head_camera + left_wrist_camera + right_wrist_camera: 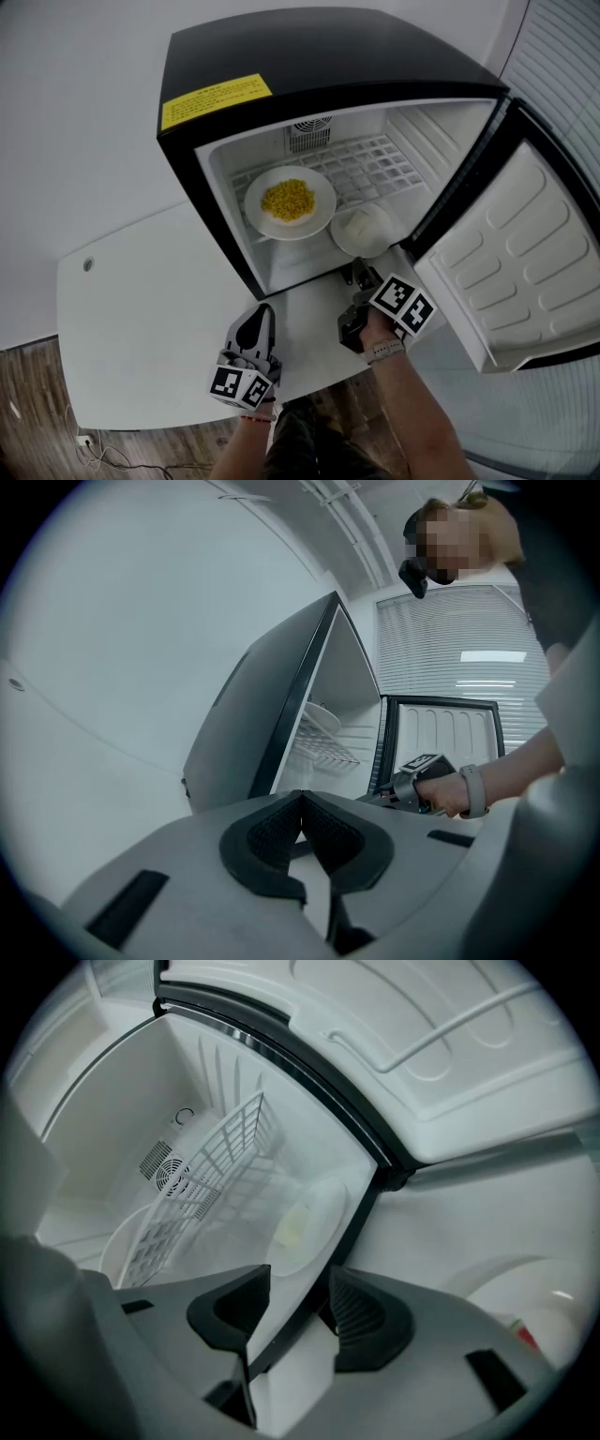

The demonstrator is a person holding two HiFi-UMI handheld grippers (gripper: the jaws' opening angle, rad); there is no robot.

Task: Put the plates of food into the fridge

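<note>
The corn plate [289, 202] and the white food plate [364, 231] sit inside the fridge [328, 56]. Just below the white one, the right gripper [361, 274] is wide open and empty. The left gripper [261, 317], lower left, is closed on nothing.

White table [141, 309], wooden floor [37, 394], window blinds [450, 639]

Yellow sticker [215, 100] on fridge [281, 52] top, red print too small to read; nothing legible elsewhere.
</note>
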